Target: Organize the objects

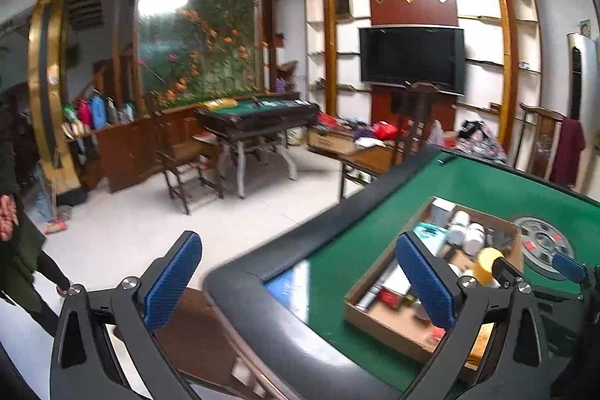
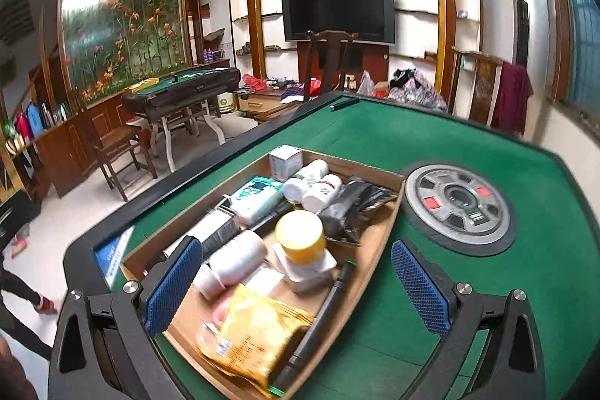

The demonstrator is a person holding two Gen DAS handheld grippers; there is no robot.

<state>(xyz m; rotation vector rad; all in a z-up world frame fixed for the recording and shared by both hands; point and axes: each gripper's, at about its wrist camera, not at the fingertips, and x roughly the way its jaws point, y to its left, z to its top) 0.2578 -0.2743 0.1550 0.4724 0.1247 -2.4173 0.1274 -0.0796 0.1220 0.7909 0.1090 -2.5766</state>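
A shallow cardboard box (image 2: 378, 242) full of items sits on the green felt table (image 2: 487, 287). It holds white bottles (image 2: 318, 190), a yellow-capped jar (image 2: 300, 237), a yellow packet (image 2: 255, 336), a black bag (image 2: 352, 208) and a black tube (image 2: 322, 321). My right gripper (image 2: 296, 291) is open, low over the box's near end, holding nothing. My left gripper (image 1: 300, 280) is open and empty over the table's left corner, its right finger (image 1: 427, 280) over the box (image 1: 382, 321). The right gripper's blue fingertip (image 1: 568, 267) shows at the left view's right edge.
A round grey dial panel (image 2: 457, 205) is set in the table's middle, right of the box. The table has a black padded rim (image 1: 285, 321). A wooden chair (image 1: 187, 171), a second green table (image 1: 258, 119) and a person's legs (image 1: 22, 250) are on the floor at left.
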